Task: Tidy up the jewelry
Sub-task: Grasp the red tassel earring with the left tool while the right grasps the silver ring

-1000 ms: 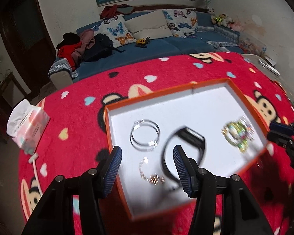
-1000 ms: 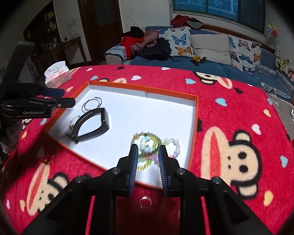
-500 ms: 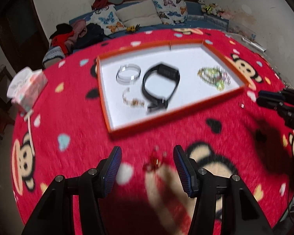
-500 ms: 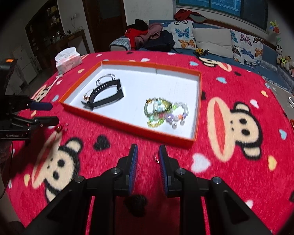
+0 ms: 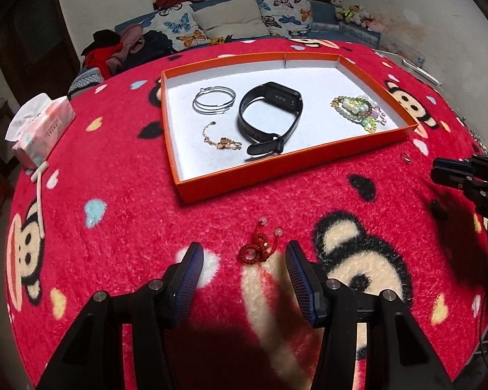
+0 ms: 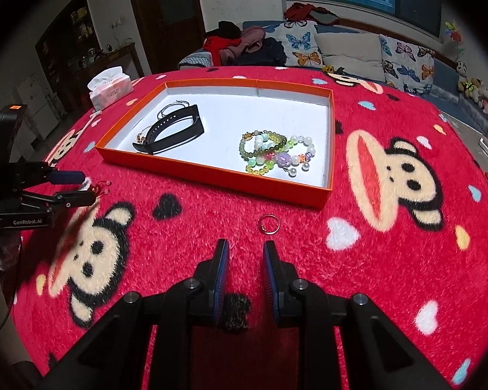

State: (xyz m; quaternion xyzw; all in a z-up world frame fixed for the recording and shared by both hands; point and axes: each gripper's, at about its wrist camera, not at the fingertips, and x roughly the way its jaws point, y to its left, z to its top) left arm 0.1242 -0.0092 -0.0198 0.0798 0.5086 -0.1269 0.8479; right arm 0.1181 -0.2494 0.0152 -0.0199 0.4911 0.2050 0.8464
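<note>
Both hand-held grippers hang released: the left hand-held gripper (image 5: 244, 260) over the red cord bracelet (image 5: 258, 247), the right hand-held gripper (image 6: 245, 261) near the ring (image 6: 269, 224), both just outside the orange tray (image 6: 211, 170).

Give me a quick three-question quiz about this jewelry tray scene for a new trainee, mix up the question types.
1. True or false: the red braided charm already lies inside the orange tray.
2. Multiple choice: what lies on the blanket just ahead of the right tongs? A) small ring B) black wristband C) bead bracelets
3. Fill in: the left tongs are ____ (open/shut), with the charm between their tips.

Key: 1 false; 2 A; 3 open.
</note>
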